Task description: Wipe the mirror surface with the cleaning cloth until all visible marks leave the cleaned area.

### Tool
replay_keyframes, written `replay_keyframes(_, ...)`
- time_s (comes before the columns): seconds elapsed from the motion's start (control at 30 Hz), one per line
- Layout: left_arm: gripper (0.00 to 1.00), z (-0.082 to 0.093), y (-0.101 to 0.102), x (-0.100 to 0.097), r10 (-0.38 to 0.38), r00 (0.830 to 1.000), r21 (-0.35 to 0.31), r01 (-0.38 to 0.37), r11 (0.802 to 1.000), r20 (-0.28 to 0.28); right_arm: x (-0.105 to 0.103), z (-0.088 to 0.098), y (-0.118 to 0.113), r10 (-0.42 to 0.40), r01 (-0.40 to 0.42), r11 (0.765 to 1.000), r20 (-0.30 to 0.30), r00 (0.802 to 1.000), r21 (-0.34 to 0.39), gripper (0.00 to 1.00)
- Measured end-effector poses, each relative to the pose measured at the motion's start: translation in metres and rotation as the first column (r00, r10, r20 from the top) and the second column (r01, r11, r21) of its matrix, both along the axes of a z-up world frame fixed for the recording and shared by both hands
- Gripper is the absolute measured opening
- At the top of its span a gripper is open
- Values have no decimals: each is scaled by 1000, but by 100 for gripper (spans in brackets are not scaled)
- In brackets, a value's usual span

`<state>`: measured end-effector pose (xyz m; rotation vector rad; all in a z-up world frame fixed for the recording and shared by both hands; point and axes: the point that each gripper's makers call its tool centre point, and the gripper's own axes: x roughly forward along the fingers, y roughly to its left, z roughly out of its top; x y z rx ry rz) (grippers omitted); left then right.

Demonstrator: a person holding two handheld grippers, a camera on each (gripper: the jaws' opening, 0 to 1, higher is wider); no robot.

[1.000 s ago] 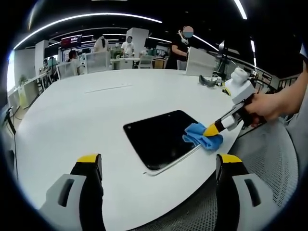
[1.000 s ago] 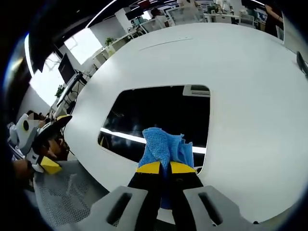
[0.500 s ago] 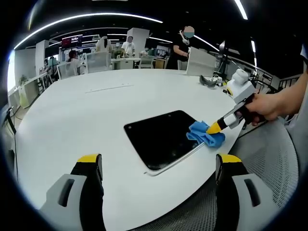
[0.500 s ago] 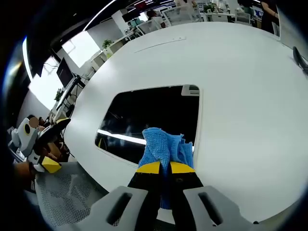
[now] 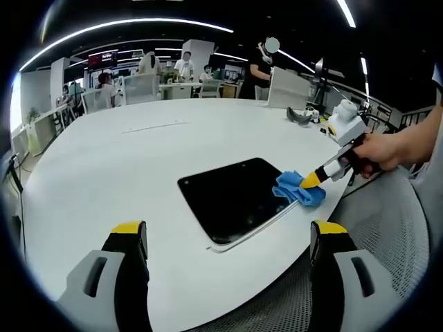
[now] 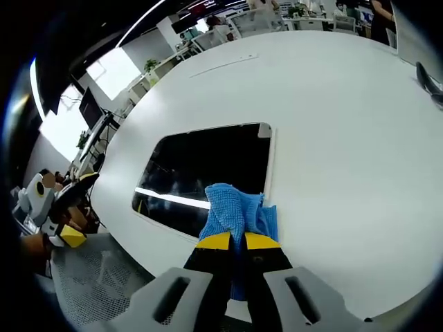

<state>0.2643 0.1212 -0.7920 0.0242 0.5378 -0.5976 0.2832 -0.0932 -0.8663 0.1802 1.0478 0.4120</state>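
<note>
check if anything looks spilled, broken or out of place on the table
Nothing stands out. The dark rectangular mirror lies flat on the white table, and the right gripper holds the blue cleaning cloth at its edge.

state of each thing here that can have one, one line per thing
mirror: lying flat on the white table, dark reflective face up
cleaning cloth: bunched, clamped in the right gripper, pressed at the mirror's edge
left gripper: open, empty, held off the table's near edge
</note>
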Motion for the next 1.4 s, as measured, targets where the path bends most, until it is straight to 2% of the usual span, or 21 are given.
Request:
replay_keyframes(0.13,97,0,0,0,-2,1000,-3,2,1000,2,1,0,0,-30,30,1000,-10,999,4,0)
replay_keyframes(0.43,97,0,-1,-1,-5,1000,-2,5,1000,1,14,-1,2,-29,29,999,3,1000,-22,0)
replay_keyframes(1.4,96,-1,0,-1,-11,1000,2,11,1000,-5,83,0,-2,-46,50,995,44,998,-89,0)
